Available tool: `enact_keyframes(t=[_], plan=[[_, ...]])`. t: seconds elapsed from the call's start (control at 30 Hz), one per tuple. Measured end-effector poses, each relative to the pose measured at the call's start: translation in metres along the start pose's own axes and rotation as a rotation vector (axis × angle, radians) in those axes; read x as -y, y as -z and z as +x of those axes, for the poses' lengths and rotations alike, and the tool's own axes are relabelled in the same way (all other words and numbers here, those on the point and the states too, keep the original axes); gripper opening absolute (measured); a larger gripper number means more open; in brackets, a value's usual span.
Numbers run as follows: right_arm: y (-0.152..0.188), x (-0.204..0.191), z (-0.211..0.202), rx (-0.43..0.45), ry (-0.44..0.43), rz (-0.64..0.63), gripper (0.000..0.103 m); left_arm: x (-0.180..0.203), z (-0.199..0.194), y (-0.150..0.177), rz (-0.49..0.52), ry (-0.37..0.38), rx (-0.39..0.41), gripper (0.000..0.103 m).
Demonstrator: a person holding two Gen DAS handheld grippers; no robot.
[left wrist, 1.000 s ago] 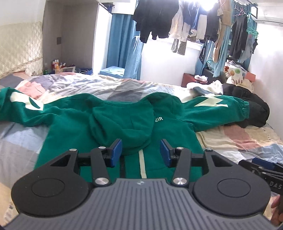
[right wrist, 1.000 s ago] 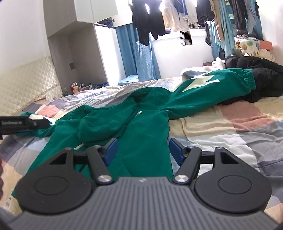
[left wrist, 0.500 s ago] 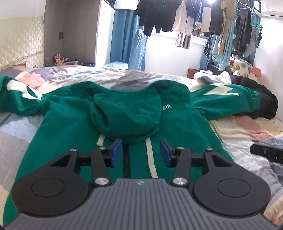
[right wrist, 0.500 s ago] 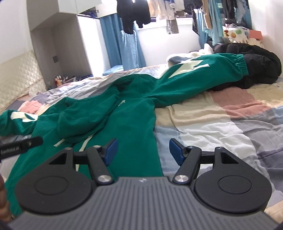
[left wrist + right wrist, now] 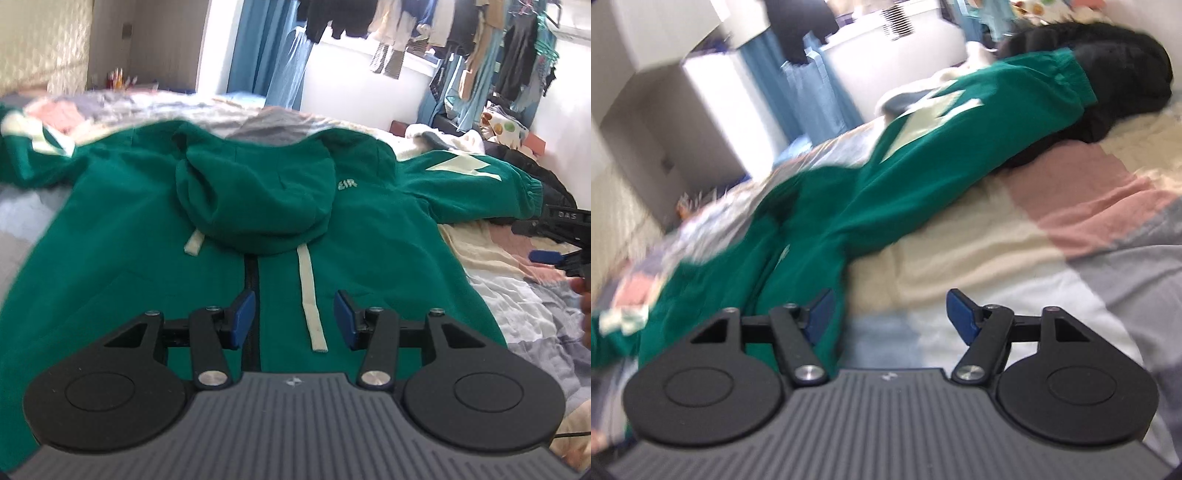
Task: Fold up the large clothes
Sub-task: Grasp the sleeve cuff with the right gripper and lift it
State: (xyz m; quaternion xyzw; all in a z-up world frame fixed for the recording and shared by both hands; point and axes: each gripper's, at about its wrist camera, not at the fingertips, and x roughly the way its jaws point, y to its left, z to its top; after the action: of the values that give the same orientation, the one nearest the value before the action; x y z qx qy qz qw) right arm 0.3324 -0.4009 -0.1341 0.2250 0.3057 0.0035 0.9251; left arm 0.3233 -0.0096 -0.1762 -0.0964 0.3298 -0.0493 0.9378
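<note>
beyond right claw [image 5: 889,314], green hoodie [image 5: 820,229] (blurred), hem hidden

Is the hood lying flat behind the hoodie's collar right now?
No, the hood is flipped forward onto the chest of the green hoodie.

1. The green hoodie [image 5: 369,236] is thick, matt fleece cloth with flat cream drawstrings [image 5: 310,295].
2. The bedspread [image 5: 1015,236] is soft, slightly crumpled patchwork cloth.
3. The left claw [image 5: 293,319] has matt black plastic arms, shiny metal rivets and smooth blue pads [image 5: 242,315].
4. The far headboard [image 5: 40,40] looks quilted.
</note>
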Motion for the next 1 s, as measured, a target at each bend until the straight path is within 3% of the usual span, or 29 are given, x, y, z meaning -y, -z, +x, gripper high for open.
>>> enact_keyframes(t=[0.1,0.2,0.33,0.5,0.67,0.77,0.9,1.0], plan=[[-0.021,0.046,0.036,0.025,-0.047,0.164,0.073,-0.007,0.016,0.000,-0.046,0.009,-0.046,0.053],[-0.036,0.085,0.068,0.070,-0.074,0.313,0.085,-0.011,0.031,0.000,-0.090,0.024,-0.077,0.053],[-0.049,0.121,0.105,0.115,-0.104,0.446,0.085,-0.011,0.052,0.005,-0.109,0.033,-0.117,0.053],[-0.065,0.135,0.140,0.187,-0.221,0.516,0.085,-0.007,0.072,0.008,-0.105,0.023,-0.130,0.053],[-0.088,0.131,0.134,0.369,-0.422,0.540,0.086,-0.004,0.072,0.001,-0.144,0.041,-0.069,0.053],[-0.105,0.132,0.134,0.410,-0.393,0.519,0.086,-0.001,0.073,-0.001,-0.143,0.059,-0.045,0.053],[-0.111,0.151,0.141,0.435,-0.292,0.621,0.085,0.003,0.075,0.000,-0.131,0.050,-0.039,0.053],[-0.112,0.164,0.146,0.456,-0.287,0.674,0.085,0.001,0.078,0.000,-0.144,0.047,-0.039,0.053]])
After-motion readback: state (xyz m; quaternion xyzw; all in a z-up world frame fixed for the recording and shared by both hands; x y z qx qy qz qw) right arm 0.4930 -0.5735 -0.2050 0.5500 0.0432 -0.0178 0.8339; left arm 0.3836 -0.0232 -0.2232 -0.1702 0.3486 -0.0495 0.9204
